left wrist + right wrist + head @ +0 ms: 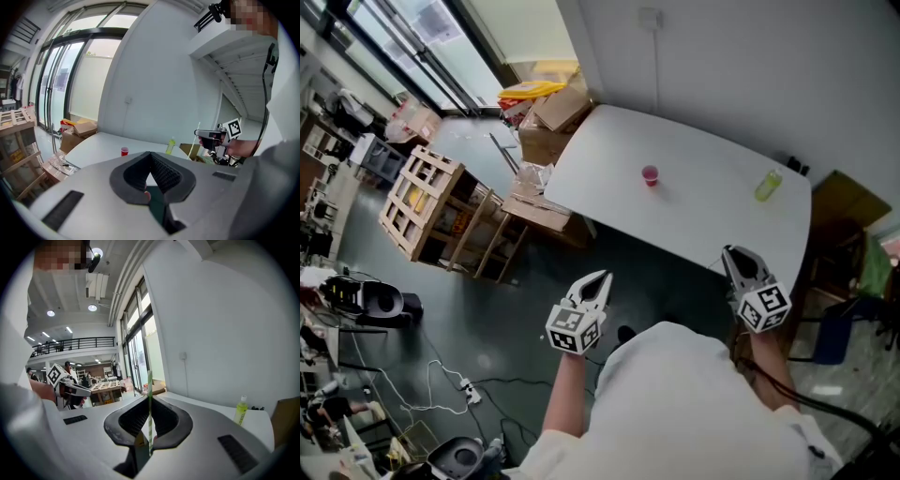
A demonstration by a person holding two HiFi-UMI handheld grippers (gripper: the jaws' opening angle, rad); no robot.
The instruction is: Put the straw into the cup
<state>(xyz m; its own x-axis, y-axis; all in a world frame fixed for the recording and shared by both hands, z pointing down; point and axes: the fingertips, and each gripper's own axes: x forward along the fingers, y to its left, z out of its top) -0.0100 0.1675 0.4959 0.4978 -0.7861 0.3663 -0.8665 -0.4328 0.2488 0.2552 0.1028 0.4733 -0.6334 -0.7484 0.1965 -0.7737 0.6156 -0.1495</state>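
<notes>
A small red cup [650, 175] stands upright near the middle of the white table [694, 216]; it shows small and far off as the red cup [124, 151]. My right gripper [149, 399] is shut on a thin green-and-white striped straw [149, 414], which stands upright between the jaws. From the left gripper view, the right gripper [209, 135] holds that straw [195, 139] out in the air. My left gripper [150, 155] is shut with nothing in it. Both the left gripper [602, 277] and right gripper [732, 251] hang short of the table's near edge.
A yellow-green bottle [768, 185] stands at the table's right end, also seen as the bottle [241, 410]. Cardboard boxes [553, 117] and wooden crates [431, 202] crowd the floor at the left. A brown box [848, 202] sits past the right end.
</notes>
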